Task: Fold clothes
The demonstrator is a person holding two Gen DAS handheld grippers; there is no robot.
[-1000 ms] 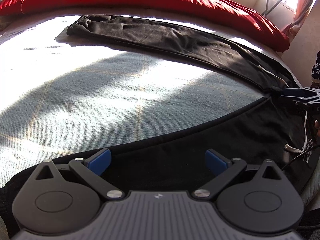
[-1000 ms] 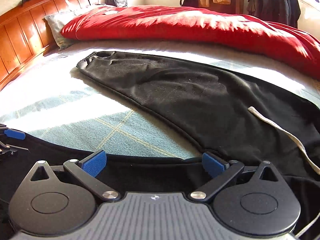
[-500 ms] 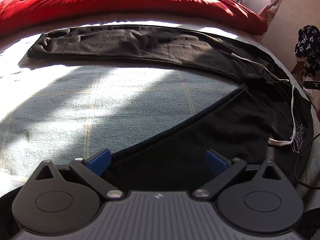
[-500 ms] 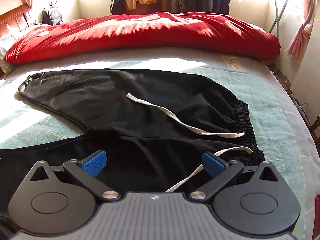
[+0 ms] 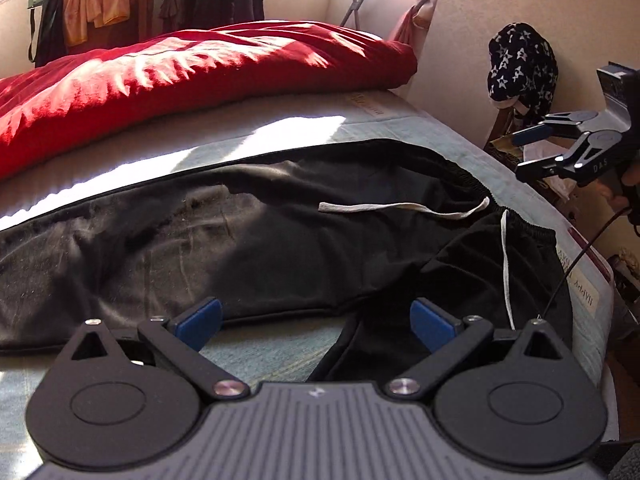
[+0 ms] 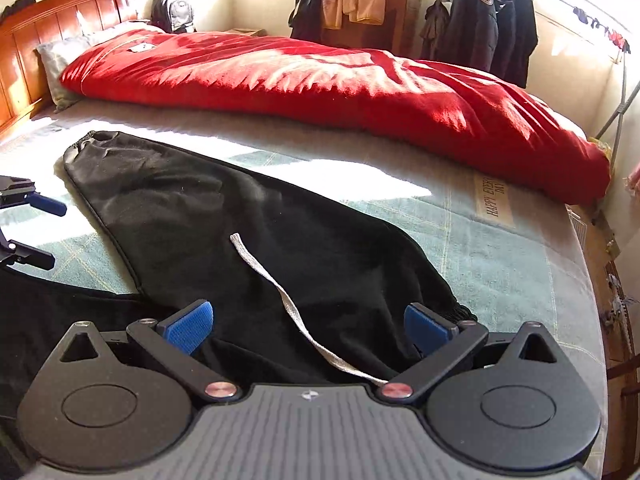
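Black trousers point(image 5: 280, 248) lie flat on the bed, legs spread apart, with a white drawstring point(image 5: 400, 206) across the elastic waistband point(image 5: 520, 224). My left gripper point(image 5: 314, 322) hovers open just above the crotch, where the two legs meet. My right gripper point(image 5: 520, 152) shows at the right, open, in the air beyond the waistband and off the bed's edge. In the right wrist view my right gripper point(image 6: 308, 326) is open over the waist end of the trousers point(image 6: 240, 232), the drawstring point(image 6: 280, 292) running between its fingers. The left gripper point(image 6: 54, 236) is open at the left edge.
A red duvet point(image 6: 320, 80) lies bunched along the far side of the bed. A wooden headboard point(image 6: 60, 28) and pillow point(image 6: 60, 60) are at far left. Coats hang on a rack point(image 6: 488, 28) behind. A star-patterned garment point(image 5: 520, 68) sits off the bed's foot.
Both views have swung toward the waist end of the trousers. The left gripper moved from the near leg to the crotch; the right pulled back past the waistband. Both stayed open.
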